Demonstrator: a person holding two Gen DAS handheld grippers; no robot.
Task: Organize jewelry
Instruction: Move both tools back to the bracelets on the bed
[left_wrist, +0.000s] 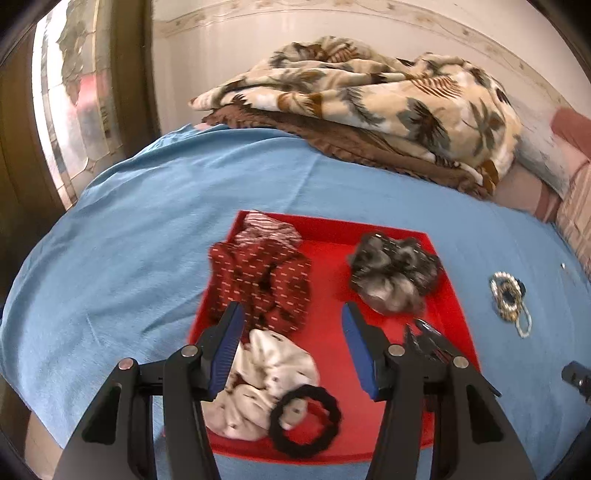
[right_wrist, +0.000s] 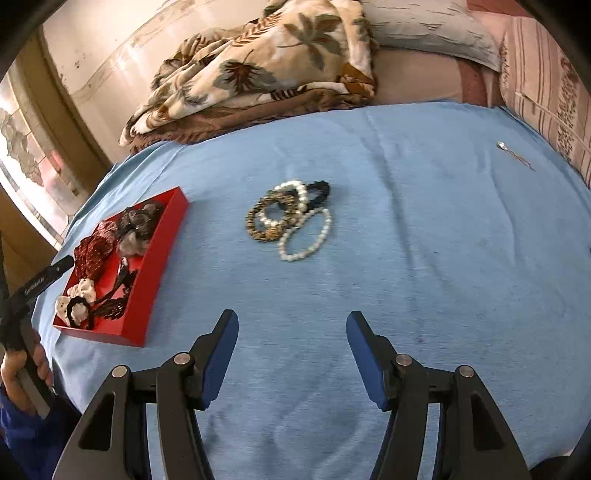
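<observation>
Both grippers spread wide, nothing held; scrunchies in tray, bracelets loose on bed.

L gripper (left_wrist: 291, 310) hangs over red tray (left_wrist: 454, 295), jaws wide apart, empty. Tray sits on blue sheet (left_wrist: 147, 221). In tray: dark red dotted scrunchie (left_wrist: 266, 280) far-left w/ a striped one (left_wrist: 266, 229) behind it, grey furry scrunchie (left_wrist: 395, 269) far-right, cream scrunchie (left_wrist: 266, 380) near-left w/ black hair tie (left_wrist: 306, 421) overlapping its edge, dark clips (left_wrist: 428, 339) near-right, partly hidden by finger. R gripper (right_wrist: 291, 317) over bare sheet, jaws wide apart, empty, well right of tray. Bracelet pile (right_wrist: 291, 218) (pearl strands, leopard-print band, black band, tangled/touching) lies on sheet ahead of R gripper, outside tray, near its right side. Small silver pin (right_wrist: 513, 153) far right by pillow (right_wrist: 546, 92). Patterned blanket (left_wrist: 369, 99) bunched at back.
</observation>
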